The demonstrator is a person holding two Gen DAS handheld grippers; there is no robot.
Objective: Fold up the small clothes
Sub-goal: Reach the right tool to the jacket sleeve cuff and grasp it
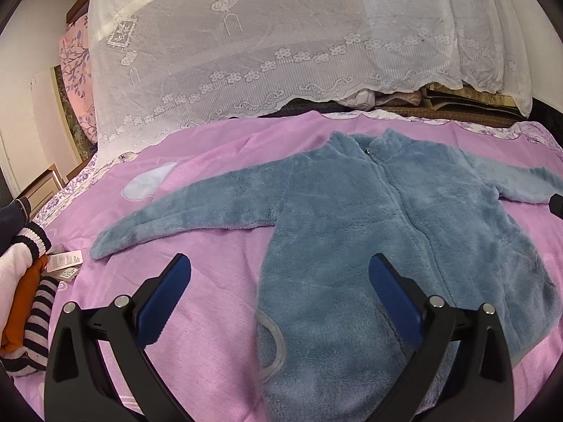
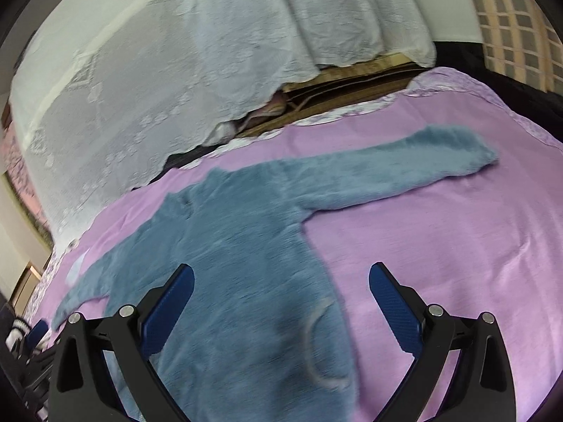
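- We have the blue fleece jacket spread flat, front up and zipped, in the middle of the pink blanket, sleeves stretched out to either side, which we judge readies it for folding.
- Our left gripper hangs spread wide over the jacket's hem, grasping nothing.
- Our right gripper is likewise splayed and empty.
- Left of the jacket, paper tags lie beside a clothes pile; their print is too small to read.

Jacket flat on blanket; clothes pile left.
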